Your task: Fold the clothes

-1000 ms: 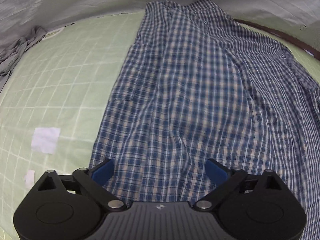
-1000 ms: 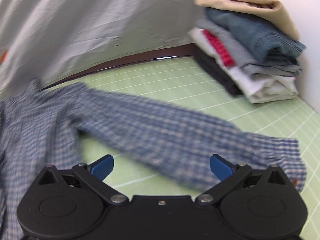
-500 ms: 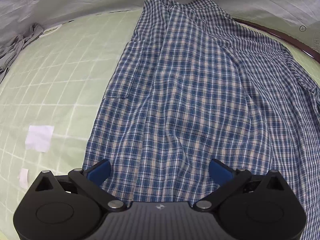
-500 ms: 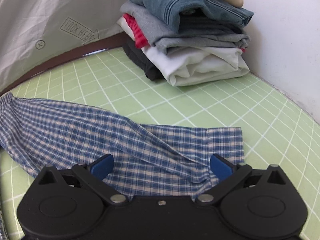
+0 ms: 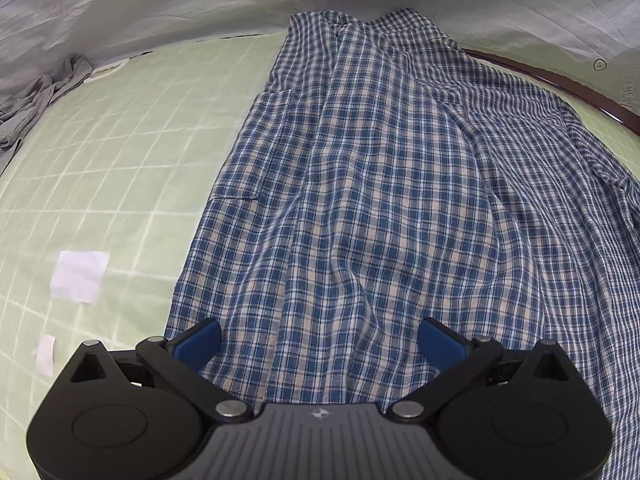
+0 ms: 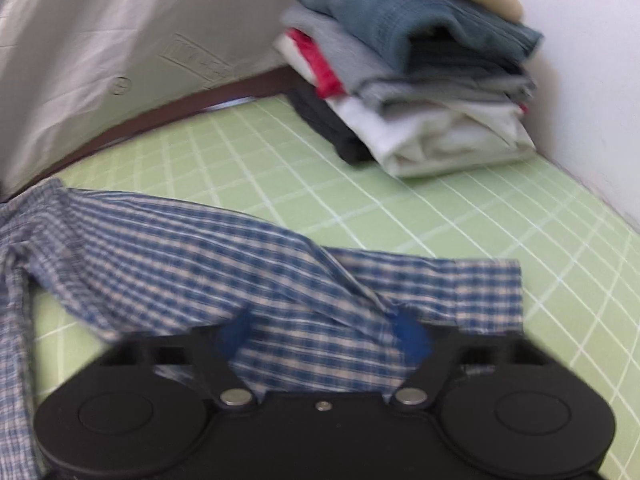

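Note:
A blue and beige checked shirt (image 5: 360, 200) lies spread flat on a green grid mat (image 5: 100, 140), collar at the far end. My left gripper (image 5: 320, 340) hovers over the shirt's near hem, open, pads wide apart and nothing pinched. In the right wrist view the shirt's sleeve (image 6: 180, 248) stretches across the mat (image 6: 400, 208), ending in its cuff (image 6: 480, 284). My right gripper (image 6: 324, 336) is low over the cuff end. Its jaws are closing with the sleeve cloth bunching between the blue pads. The picture is blurred there.
A stack of folded clothes (image 6: 420, 80) stands at the far right against a white wall (image 6: 592, 80). A crumpled grey garment (image 5: 32, 96) lies at the mat's far left. Two white paper scraps (image 5: 80, 276) lie left of the shirt. A grey sheet (image 5: 240, 0) hangs behind.
The right gripper slid along the sleeve to its cuff, dropped onto it, and its jaws have begun to narrow around the cloth. The left gripper stayed open over the hem.

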`<control>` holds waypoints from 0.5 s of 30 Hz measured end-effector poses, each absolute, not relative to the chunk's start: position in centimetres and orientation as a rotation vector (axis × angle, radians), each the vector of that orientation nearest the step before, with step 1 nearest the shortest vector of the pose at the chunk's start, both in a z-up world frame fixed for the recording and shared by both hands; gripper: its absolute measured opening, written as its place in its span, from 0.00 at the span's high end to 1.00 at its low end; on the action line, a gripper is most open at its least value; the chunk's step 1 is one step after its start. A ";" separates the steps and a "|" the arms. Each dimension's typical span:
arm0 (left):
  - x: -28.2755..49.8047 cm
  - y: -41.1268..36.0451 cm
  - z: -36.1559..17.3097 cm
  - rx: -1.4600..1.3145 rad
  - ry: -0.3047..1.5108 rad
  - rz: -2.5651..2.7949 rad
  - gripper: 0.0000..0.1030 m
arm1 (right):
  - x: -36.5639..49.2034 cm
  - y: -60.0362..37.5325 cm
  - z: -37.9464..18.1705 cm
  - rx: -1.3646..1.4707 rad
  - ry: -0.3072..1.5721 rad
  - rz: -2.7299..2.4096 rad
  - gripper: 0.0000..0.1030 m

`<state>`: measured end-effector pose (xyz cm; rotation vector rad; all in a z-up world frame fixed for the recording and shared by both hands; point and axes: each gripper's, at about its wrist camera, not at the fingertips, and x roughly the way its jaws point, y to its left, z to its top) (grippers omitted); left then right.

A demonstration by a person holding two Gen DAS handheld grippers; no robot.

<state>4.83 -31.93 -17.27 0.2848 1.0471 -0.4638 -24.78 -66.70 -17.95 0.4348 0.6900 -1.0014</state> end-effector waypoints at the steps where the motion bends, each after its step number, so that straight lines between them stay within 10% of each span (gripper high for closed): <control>1: 4.8 -31.9 -17.3 0.285 1.046 -0.465 0.00 | -24.7 -66.7 -17.8 0.443 0.692 -0.995 0.91; 15: 4.8 -31.7 -17.3 0.293 1.043 -0.483 0.00 | -15.6 -60.3 -11.7 0.440 0.557 -0.599 1.00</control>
